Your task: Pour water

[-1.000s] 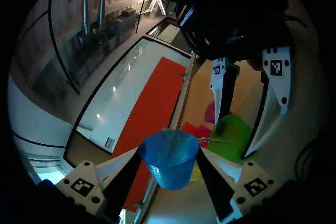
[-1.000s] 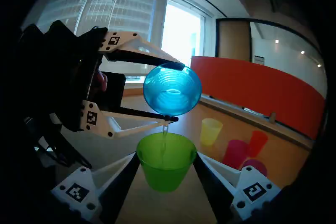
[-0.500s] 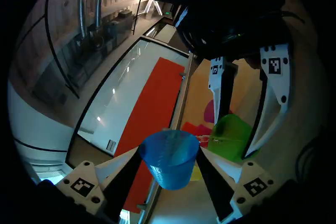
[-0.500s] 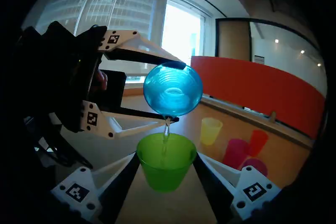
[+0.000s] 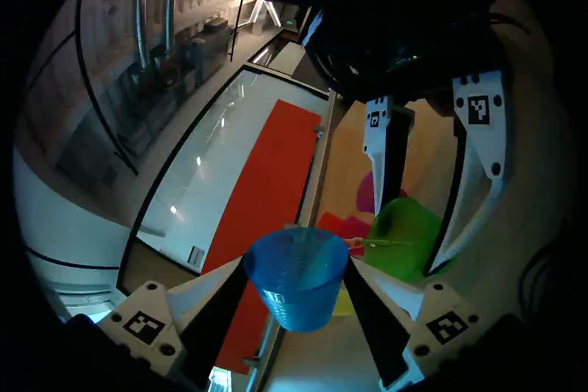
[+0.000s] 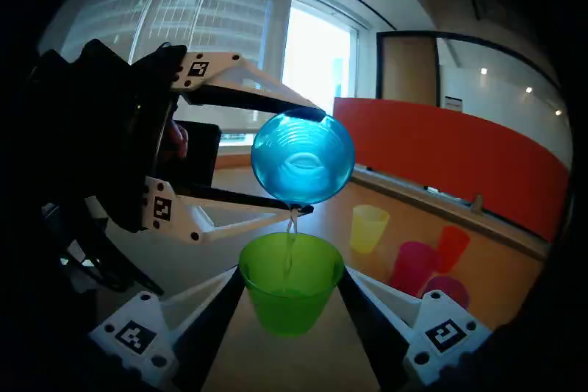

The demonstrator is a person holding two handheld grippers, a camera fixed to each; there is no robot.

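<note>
Left gripper (image 5: 295, 268) is clenched across the wall of the blue plastic cup (image 6: 301, 158), which is tipped on its side directly above the green cup (image 6: 291, 296). A thin stream of water (image 6: 289, 245) falls from its lip into that green cup. My right gripper (image 6: 292, 276) clamps the green cup upright by its sides, a little water pooled inside; both cups look light, thin and slick when wet, so I judge a gentle upper-wall squeeze safest, since a hard pinch would buckle them.

Tilted blue cup (image 6: 302, 158) streams water into gripped green cup (image 6: 291, 283).
</note>
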